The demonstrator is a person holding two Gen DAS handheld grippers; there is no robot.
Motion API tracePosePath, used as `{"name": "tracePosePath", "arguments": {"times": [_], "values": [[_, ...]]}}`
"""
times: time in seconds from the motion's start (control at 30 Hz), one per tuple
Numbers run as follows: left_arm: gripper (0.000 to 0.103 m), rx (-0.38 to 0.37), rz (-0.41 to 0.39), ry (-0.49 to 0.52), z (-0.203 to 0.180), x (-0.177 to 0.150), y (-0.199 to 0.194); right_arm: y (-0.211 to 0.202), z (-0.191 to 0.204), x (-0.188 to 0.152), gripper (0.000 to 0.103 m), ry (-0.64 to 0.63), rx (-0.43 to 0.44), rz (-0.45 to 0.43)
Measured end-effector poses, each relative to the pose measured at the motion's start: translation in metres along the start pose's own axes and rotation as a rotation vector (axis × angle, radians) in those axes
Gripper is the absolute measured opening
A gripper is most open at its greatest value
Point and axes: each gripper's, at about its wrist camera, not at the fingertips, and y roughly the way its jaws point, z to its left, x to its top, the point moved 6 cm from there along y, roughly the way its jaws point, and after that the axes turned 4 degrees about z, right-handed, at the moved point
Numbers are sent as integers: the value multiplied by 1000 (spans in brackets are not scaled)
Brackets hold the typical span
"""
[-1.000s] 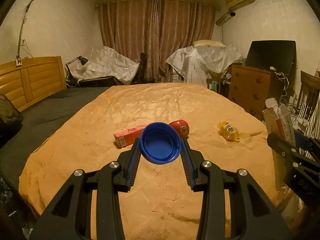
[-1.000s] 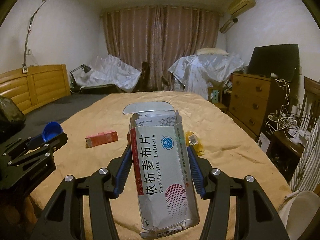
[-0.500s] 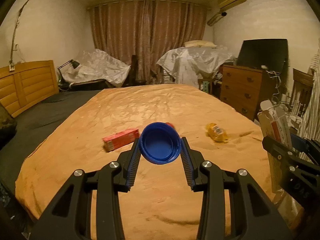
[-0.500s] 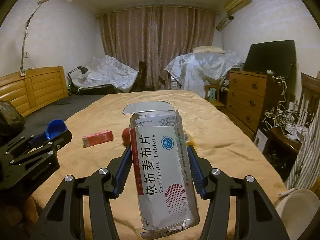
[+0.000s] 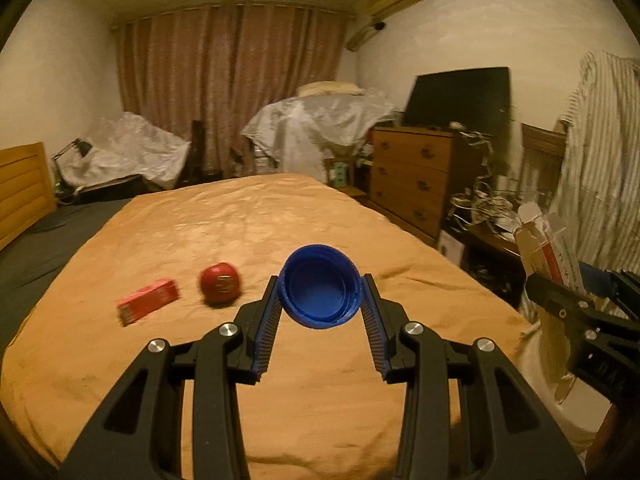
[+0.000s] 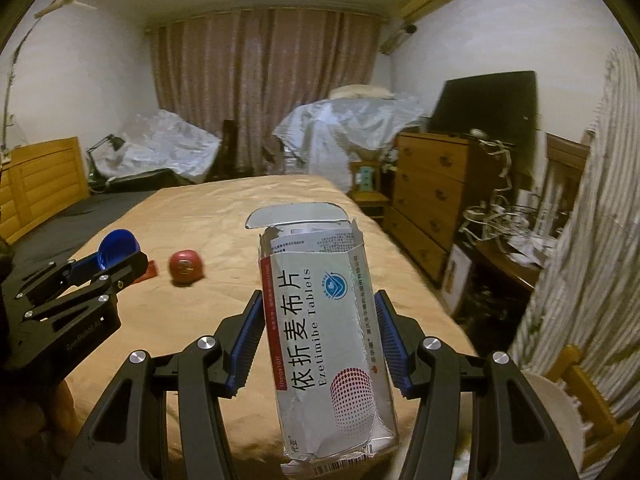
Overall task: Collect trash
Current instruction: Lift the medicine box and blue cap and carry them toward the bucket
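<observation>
My left gripper (image 5: 320, 300) is shut on a blue plastic cap (image 5: 320, 286), its hollow side facing the camera, above the orange bedspread (image 5: 260, 232). My right gripper (image 6: 319, 320) is shut on a torn silver tablet box (image 6: 320, 320) with an open top flap, held upright. In the right wrist view the left gripper (image 6: 120, 258) and its blue cap (image 6: 118, 246) show at the left. In the left wrist view the tablet box (image 5: 548, 252) shows at the right edge. A red round item (image 5: 220, 283) and a red carton (image 5: 147, 307) lie on the bedspread.
A wooden dresser (image 5: 412, 176) with a dark screen (image 5: 456, 96) stands right of the bed, beside a cluttered low table (image 6: 508, 240). Striped cloth (image 6: 592, 240) hangs at the far right. A white round container (image 6: 556, 420) sits at the lower right. Covered furniture (image 5: 316, 128) lines the curtain.
Both grippers swung to the right with their loads; the red carton and red round item slid left in view. The yellow wrapper is no longer visible, and the striped cloth came in.
</observation>
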Motion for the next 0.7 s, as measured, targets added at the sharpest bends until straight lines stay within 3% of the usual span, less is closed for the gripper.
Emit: {"name": "tracePosePath", "arguments": {"times": [0.43,0.7], "values": [[38,-153,47,97,-97,-6,12,-36,-132,-25,56,72,-136,50],[38,-239,90,159,-150,-11,16,-42,-210,-50,56,133,-178,150]]}}
